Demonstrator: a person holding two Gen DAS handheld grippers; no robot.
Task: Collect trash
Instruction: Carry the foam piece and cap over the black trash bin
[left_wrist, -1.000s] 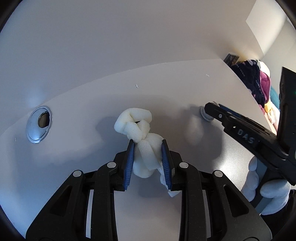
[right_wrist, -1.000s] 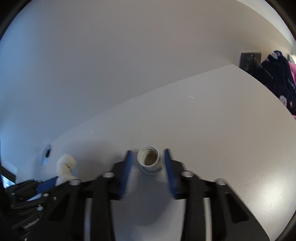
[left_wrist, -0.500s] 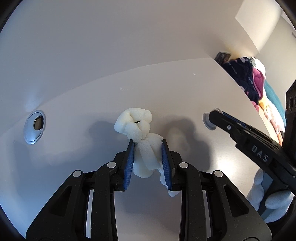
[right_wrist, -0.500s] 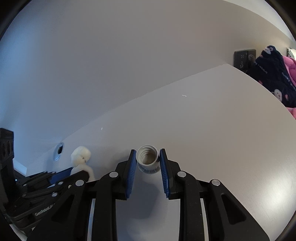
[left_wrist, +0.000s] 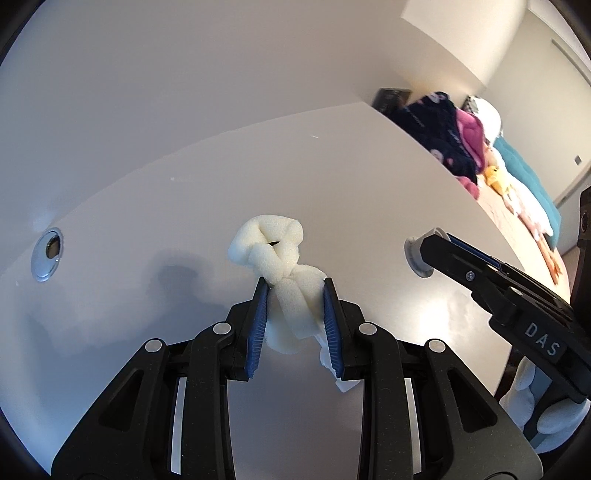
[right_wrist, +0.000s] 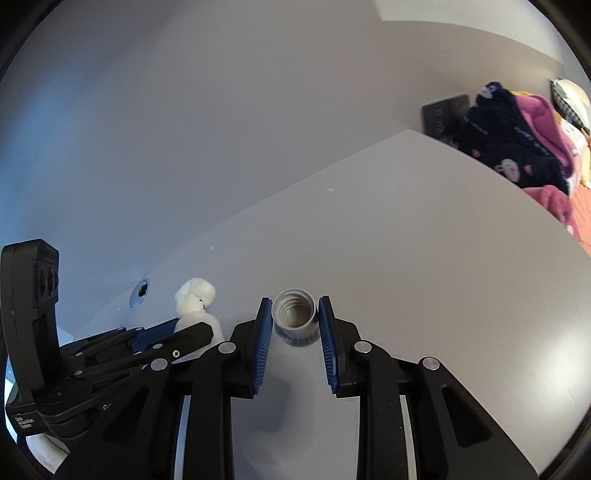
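My left gripper is shut on a knotted piece of white foam, held a little above the white table; the foam's loop sticks out past the blue pads. In the right wrist view the same foam shows at lower left, with the left gripper's black body behind it. My right gripper is shut on a grey threaded bottle neck, open end facing the camera. That bottle neck and the right gripper's fingers appear at the right of the left wrist view.
A round chrome cable grommet is set in the table at the left, near the wall. Beyond the table's right edge lies a bed with dark, pink and teal bedding. A dark wall socket plate is on the wall by the table's far corner.
Both grippers have lifted and shifted with their loads; the table looks farther below and the bed has come further into view. The grips are unchanged.
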